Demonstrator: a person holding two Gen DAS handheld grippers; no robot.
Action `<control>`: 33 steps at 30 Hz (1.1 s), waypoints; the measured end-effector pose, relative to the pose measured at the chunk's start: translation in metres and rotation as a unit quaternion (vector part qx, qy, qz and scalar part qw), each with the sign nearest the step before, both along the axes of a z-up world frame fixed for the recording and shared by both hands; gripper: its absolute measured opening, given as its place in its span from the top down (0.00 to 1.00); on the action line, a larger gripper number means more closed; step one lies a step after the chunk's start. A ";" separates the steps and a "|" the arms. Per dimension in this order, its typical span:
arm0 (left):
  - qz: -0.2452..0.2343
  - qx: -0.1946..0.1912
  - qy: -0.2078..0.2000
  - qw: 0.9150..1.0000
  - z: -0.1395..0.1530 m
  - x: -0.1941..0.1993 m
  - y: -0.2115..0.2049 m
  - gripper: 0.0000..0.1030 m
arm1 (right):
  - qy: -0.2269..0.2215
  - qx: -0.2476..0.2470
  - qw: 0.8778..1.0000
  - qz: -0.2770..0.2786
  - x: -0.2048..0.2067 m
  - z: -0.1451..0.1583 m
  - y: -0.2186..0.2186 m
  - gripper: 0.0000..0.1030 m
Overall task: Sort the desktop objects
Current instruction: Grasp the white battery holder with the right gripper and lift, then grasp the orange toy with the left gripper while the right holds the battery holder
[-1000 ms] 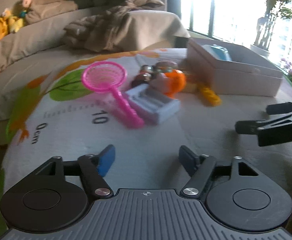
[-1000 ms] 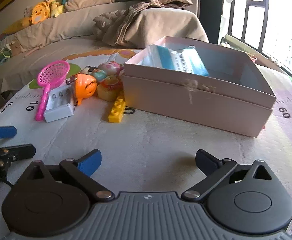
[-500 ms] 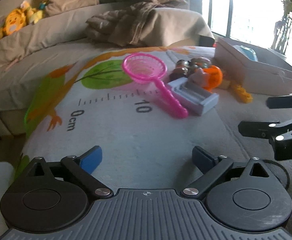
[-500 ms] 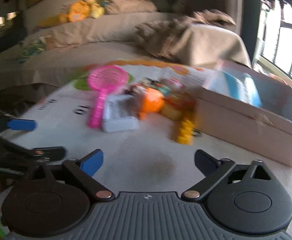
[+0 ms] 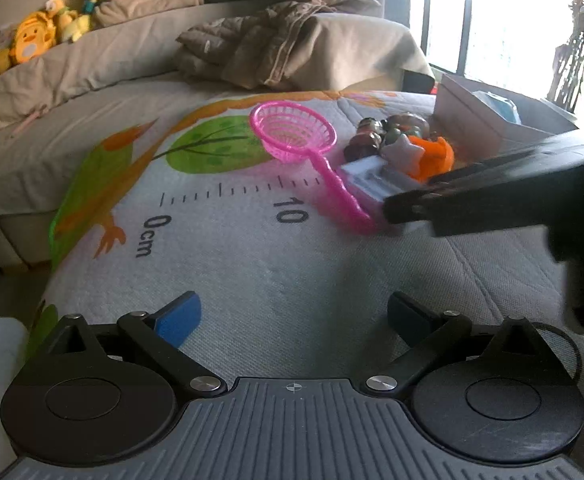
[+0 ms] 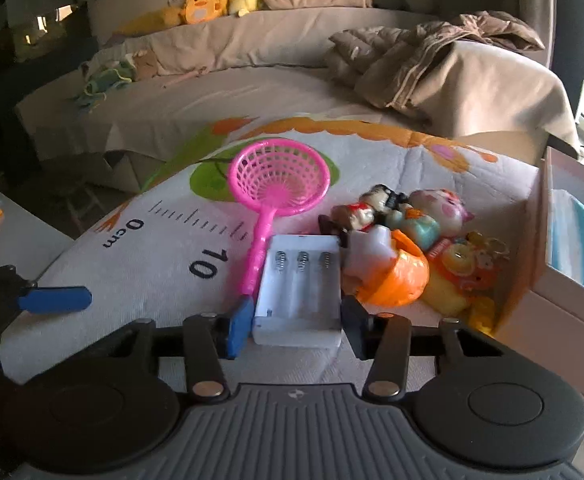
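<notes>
Step in hand: pickup of the white battery holder [image 6: 298, 300], lower centre of the right wrist frame, lying on the printed quilted mat [image 6: 164, 256]. The right claw [image 6: 297, 322] brackets its near end, pads at both side walls; firm contact cannot be confirmed. The left claw [image 5: 292, 316] is spread wide and holds nothing. Next move, as judged: pinch, lift clear of the pink plastic strainer [image 6: 278, 184] touching its left edge, then carry to the cardboard box [image 6: 572, 280] at right. The holder is rigid, smooth, rectangular, with three springs.
</notes>
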State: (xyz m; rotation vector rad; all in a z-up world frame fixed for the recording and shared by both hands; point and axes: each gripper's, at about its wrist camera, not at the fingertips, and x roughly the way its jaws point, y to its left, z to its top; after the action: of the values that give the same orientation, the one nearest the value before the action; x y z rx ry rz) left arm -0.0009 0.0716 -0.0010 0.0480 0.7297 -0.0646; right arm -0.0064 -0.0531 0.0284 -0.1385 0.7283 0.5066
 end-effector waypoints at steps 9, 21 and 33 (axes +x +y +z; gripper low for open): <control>-0.006 -0.011 -0.004 1.000 0.007 0.010 -0.011 0.01 | -0.008 -0.022 0.997 -0.079 -0.065 0.000 -0.085 0.54; -0.063 -0.003 -0.047 0.997 0.024 0.087 -0.096 0.07 | -0.033 -0.005 0.978 -0.206 -0.083 -0.017 -0.153 0.30; -0.065 0.003 -0.013 0.998 0.008 0.091 -0.085 0.86 | -0.019 -0.012 0.981 -0.190 -0.079 -0.019 -0.147 0.07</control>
State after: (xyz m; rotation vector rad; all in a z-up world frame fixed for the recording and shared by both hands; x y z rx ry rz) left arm 0.0903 -0.0136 0.0066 0.1013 0.7003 -0.1864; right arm -0.0856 -0.2000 0.0090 -0.0286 0.7034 0.1295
